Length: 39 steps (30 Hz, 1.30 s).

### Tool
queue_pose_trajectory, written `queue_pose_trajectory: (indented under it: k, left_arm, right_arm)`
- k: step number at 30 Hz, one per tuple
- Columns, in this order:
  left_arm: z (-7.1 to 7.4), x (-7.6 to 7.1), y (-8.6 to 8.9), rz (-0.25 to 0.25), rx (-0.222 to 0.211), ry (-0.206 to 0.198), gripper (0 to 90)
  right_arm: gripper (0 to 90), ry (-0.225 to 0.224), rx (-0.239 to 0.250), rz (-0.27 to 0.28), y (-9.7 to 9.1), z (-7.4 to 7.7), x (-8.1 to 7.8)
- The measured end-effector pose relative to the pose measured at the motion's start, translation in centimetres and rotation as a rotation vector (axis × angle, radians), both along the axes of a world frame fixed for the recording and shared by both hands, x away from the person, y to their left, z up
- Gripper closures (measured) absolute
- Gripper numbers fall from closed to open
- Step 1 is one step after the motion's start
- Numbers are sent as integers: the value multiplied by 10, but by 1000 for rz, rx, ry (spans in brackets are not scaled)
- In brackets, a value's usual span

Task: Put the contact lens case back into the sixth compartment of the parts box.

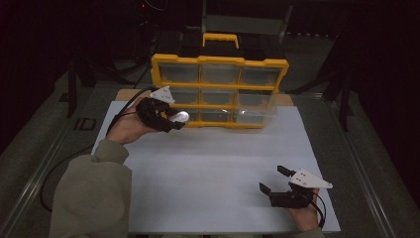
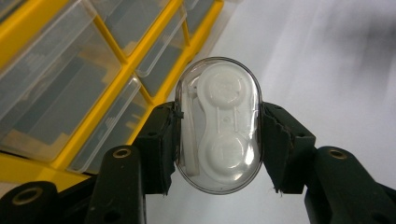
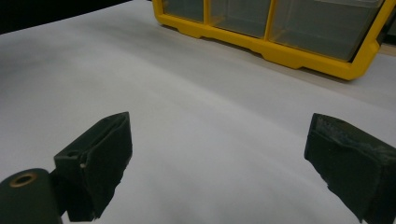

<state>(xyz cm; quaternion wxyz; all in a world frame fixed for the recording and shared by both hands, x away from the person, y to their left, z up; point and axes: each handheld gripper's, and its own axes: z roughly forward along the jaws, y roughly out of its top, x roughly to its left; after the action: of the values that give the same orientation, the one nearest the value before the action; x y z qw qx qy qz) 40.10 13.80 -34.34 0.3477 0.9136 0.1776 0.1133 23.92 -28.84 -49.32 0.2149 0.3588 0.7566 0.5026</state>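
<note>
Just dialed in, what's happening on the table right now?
A person works with a gripper in each hand. The left gripper is shut on a clear oval case with a white contact-lens holder inside, held in front of the yellow drawer organizer, near its lower left drawers. One drawer on the right side sticks out. The right gripper is open and holds nothing, low over the white mat.
</note>
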Motion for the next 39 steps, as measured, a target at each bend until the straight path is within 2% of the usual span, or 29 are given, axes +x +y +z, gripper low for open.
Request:
queue_pose_trajectory:
  k: [3, 6, 14, 39]
  left_arm:
    - [5, 2, -4, -2, 18, -9, 495]
    - [9, 4, -7, -2, 6, -13, 495]
    - [16, 9, -15, -9, 10, -19, 495]
    - [27, 29, -43, -30, 5, -14, 495]
  right_arm:
    - [76, -1, -1, 1, 0, 0, 0]
    - [76, -4, 1, 0, 0, 0, 0]
    - [76, -6, 3, -9, -2, 0, 0]
    - [76, -4, 10, -15, -2, -1, -1]
